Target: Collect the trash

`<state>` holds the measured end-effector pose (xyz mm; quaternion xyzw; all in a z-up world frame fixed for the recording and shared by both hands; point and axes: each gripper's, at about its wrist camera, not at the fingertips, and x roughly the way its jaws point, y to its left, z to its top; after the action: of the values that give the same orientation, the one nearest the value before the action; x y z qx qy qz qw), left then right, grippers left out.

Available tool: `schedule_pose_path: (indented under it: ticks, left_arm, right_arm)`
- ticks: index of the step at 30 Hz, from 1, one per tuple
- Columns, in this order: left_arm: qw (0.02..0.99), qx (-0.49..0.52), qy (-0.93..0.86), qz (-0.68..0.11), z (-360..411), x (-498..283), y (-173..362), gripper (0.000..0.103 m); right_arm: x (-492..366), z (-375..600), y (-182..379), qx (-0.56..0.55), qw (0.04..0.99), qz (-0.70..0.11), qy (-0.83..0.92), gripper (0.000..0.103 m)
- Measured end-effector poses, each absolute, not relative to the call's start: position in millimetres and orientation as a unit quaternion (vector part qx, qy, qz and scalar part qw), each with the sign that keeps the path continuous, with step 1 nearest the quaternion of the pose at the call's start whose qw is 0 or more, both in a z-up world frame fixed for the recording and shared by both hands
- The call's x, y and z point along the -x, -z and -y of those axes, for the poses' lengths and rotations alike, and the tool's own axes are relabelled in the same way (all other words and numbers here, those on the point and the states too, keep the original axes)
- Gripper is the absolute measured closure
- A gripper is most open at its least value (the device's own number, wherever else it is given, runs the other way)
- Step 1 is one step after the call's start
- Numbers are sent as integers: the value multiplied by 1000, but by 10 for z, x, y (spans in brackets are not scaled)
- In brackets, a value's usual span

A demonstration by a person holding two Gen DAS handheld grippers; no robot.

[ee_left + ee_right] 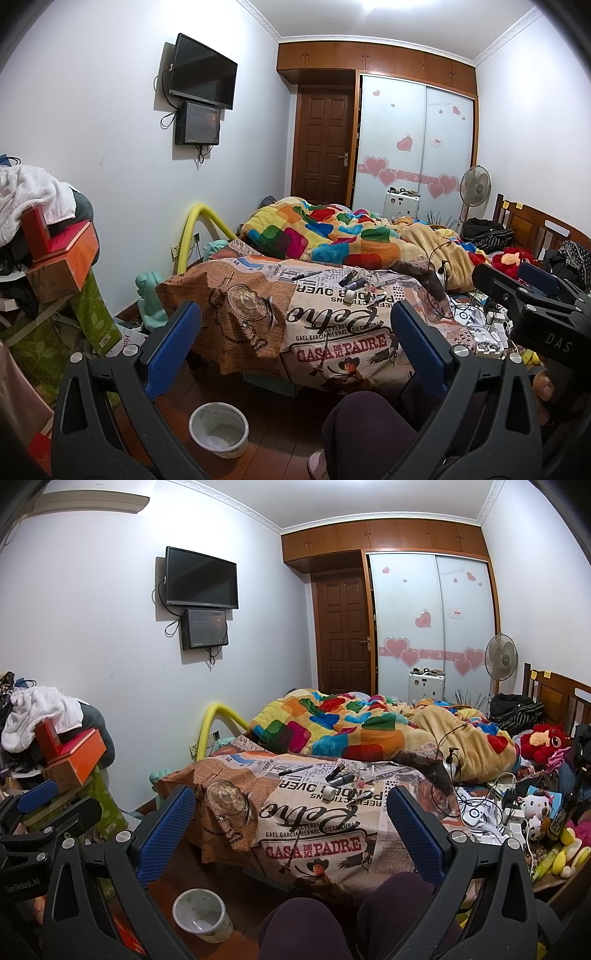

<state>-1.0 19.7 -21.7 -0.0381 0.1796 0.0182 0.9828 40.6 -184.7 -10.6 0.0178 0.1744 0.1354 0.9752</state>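
Observation:
Small litter lies on the printed bed sheet [332, 332]: a white tape roll [349, 295], a black pen [304, 275], dark tubes [351, 279] and wrappers. The same items show in the right wrist view, the tape roll [328, 793] and pen [295, 769]. A white pail [218, 428] stands on the wooden floor in front of the bed; it also shows in the right wrist view [201, 914]. My left gripper [295, 328] is open and empty, held in the air short of the bed. My right gripper [291, 812] is open and empty beside it.
A colourful quilt [325, 236] is bunched further up the bed. Cables, chargers and plush toys [532, 812] crowd the right side. Stacked boxes and clothes [55, 251] stand at the left. My knees [332, 915] are below the grippers. A wardrobe and a door stand at the far wall.

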Motion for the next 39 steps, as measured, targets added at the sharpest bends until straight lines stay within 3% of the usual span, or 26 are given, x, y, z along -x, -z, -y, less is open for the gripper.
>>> schedule_pose_path:
  ticks: [17,39]
  left_arm:
    - [982,51,-20,-183,-242,-197,238,0]
    - [974,59,4,-218,400,-2450,7,0]
  right_arm:
    - [-700,1957,155,-22,973,-196,-124,0]
    - [-2309,2536,75,12,975,-215,-56,0]
